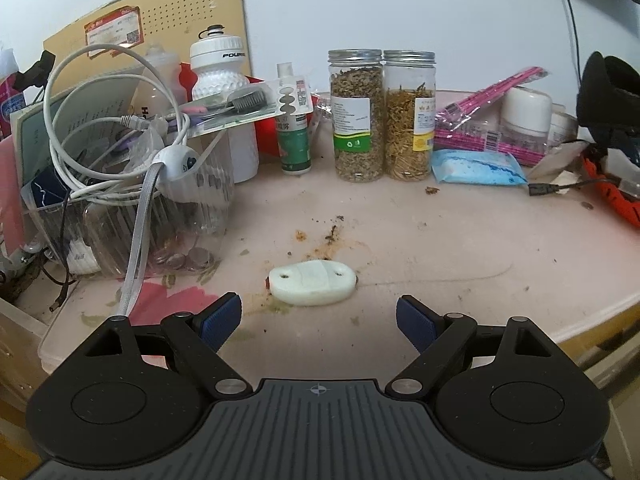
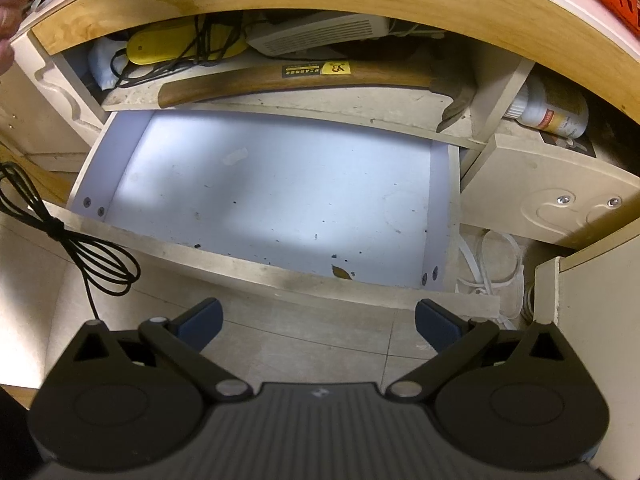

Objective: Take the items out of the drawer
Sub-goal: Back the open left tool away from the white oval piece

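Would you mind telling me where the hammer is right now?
In the right wrist view, the hammer lies on the shelf just above and behind the open drawer, its head pointing right, in front of a yellow case and tangled black cables.

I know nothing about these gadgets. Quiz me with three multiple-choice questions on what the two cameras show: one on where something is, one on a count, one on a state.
1. Where does the white oval plastic piece with two screw holes lie?
A. On the pink tabletop, just ahead of the left gripper
B. Inside the pulled-out drawer
C. On top of a jar

2. How many clear jars with silver screw lids stand side by side at the back of the table?
A. One
B. Two
C. Four

3. What is the state of the pale pulled-out drawer under the right gripper?
A. Shut
B. Open and packed with tools
C. Open, holding only specks and a small brown scrap

Answers: 1 A, the piece rests on the table between the spread fingertips' line of sight. 2 B, two lids show next to each other. 3 C, the white drawer floor is nearly bare.
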Available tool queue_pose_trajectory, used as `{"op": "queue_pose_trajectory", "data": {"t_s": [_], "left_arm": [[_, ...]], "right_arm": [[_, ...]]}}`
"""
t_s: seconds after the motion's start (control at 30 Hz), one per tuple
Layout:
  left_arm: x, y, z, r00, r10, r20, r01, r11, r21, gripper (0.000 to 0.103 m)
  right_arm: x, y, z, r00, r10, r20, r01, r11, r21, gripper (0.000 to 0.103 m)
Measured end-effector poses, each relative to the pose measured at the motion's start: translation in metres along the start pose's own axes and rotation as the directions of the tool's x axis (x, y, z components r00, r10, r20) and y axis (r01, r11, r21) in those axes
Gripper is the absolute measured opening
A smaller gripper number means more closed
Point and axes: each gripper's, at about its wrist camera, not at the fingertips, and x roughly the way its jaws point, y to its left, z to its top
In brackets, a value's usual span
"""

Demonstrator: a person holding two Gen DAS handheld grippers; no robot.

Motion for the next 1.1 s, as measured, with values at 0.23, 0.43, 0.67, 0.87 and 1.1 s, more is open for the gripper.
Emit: {"op": "queue_pose_trajectory", "data": {"t_s": [0.23,0.43,0.67,0.87,1.1], "left_arm": [[-0.008,0.002,0.000,0.999,-0.034,-0.021,0.033,0.999,-0.004,0.085],[-0.018,0.002,0.002,0.998,-0.054,-0.019,0.054,0.999,-0.006,0.085],[-0.029,0.002,-0.001,0.998,-0.060,-0.013,0.059,0.998,-0.012,0.085],[-0.047,0.003,-0.006,0.998,-0.060,-0.007,0.060,0.998,-0.012,0.085],[-0.076,0.006,-0.010,0.999,-0.053,-0.005,0.052,0.999,-0.014,0.085]], "right_arm": [[-0.002,-0.001,-0.001,1.000,-0.007,0.005,0.007,1.000,0.000,0.103],[-0.003,0.000,-0.001,1.000,-0.009,0.006,0.009,1.000,-0.005,0.103],[-0.003,-0.001,-0.001,1.000,-0.016,0.009,0.016,1.000,-0.007,0.103],[-0.003,-0.002,-0.001,1.000,-0.022,0.012,0.022,1.000,-0.006,0.103],[-0.005,-0.003,-0.001,0.999,-0.030,0.019,0.030,1.000,-0.002,0.103]]}}
